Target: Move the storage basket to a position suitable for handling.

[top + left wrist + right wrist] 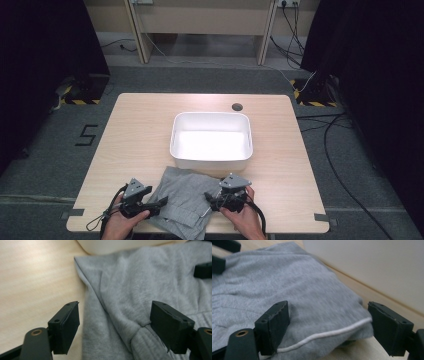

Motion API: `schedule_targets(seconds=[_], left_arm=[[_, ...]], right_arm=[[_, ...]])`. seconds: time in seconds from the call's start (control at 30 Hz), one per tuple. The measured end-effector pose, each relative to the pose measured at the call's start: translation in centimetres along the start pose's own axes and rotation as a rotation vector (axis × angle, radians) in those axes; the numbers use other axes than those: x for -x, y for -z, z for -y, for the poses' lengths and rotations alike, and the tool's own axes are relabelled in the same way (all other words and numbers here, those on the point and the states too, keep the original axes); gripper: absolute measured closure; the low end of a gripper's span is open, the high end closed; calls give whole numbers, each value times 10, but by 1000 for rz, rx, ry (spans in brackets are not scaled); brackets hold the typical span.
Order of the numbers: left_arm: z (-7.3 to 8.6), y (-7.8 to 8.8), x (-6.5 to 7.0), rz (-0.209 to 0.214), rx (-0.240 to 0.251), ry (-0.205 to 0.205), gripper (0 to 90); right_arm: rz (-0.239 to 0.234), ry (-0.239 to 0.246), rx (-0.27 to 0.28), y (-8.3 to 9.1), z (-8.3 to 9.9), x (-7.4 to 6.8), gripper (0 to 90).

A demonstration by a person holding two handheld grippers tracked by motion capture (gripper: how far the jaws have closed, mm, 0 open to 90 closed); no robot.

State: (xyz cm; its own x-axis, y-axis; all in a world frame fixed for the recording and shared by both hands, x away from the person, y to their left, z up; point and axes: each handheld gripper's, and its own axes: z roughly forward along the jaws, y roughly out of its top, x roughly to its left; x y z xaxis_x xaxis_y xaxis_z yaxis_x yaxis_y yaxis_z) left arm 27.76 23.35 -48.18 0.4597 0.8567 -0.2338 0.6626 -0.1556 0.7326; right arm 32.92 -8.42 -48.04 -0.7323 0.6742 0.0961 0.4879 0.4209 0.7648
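Note:
A folded grey sweat garment (pixel 182 197) lies at the table's near edge, just in front of a white tub (pixel 211 155). My left gripper (pixel 159 204) points right at the cloth's left side. In the left gripper view its jaws stand wide apart (pixel 115 325), one over bare wood and the other over the grey fabric (pixel 140 280). My right gripper (pixel 210 201) points left at the garment's right side. Its jaws (pixel 328 325) are also wide open astride a fold of cloth (pixel 287 282), with a white drawstring (pixel 324 333) running between them. Neither gripper pinches the cloth.
The tub is empty and its wall (pixel 374 265) rises close behind the garment. The wooden table (pixel 135 130) has a round cable hole (pixel 237 106) at the back. Cables trail on the floor at the right (pixel 340 165).

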Motion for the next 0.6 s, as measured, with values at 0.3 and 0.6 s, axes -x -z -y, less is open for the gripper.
schedule_targets(seconds=[0.3, 0.6], left_arm=[[0, -15, 22, 89, -29, -28, 291], [-5, -33, 52, 143, -43, -74, 293]], right_arm=[[2, -34, -20, 11, 6, 19, 241], [32, -52, -19, 31, 18, 45, 246]])
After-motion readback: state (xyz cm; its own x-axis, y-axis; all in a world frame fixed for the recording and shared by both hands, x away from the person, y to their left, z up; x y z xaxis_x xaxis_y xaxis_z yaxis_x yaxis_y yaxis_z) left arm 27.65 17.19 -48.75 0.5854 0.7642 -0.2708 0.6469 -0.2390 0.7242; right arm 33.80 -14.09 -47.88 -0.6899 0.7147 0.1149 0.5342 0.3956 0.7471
